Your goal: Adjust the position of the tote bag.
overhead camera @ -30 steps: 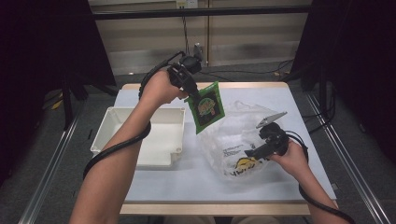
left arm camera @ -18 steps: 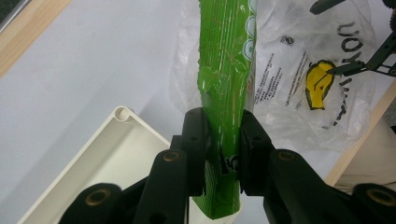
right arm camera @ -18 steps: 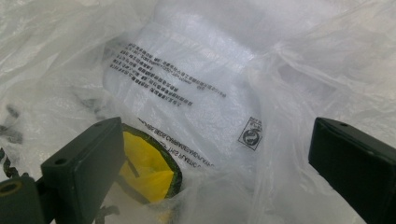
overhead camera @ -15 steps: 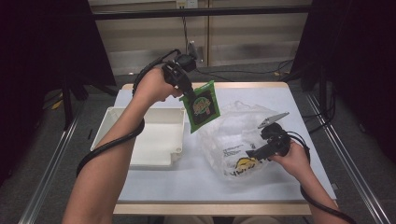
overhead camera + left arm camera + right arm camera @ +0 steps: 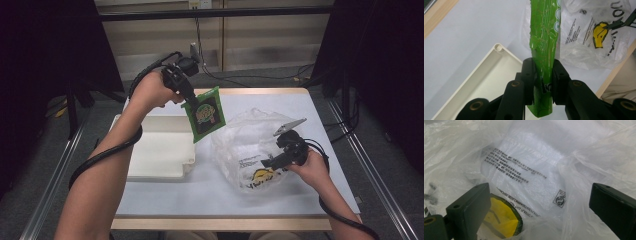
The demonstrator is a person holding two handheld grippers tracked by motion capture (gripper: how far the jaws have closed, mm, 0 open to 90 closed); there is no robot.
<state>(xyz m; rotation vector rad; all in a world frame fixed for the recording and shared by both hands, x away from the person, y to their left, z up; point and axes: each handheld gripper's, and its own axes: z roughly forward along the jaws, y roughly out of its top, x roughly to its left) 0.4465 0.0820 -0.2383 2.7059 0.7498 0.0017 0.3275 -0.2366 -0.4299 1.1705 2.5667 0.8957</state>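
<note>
Green snack packet (image 5: 206,113) pinched edge-on in the left gripper (image 5: 543,83), held up in the air between the white tray (image 5: 156,150) and the clear plastic bag (image 5: 255,145). Right gripper (image 5: 537,202) spread wide against that bag's crinkled film, pinching nothing. Risk: packet snagging or folding on the bag's limp rim, since nothing visibly holds the mouth open; possibly sliding through so narrow a pinch. Bag opening hard to make out amid glare; packet's lettering too blurred to read.
</note>
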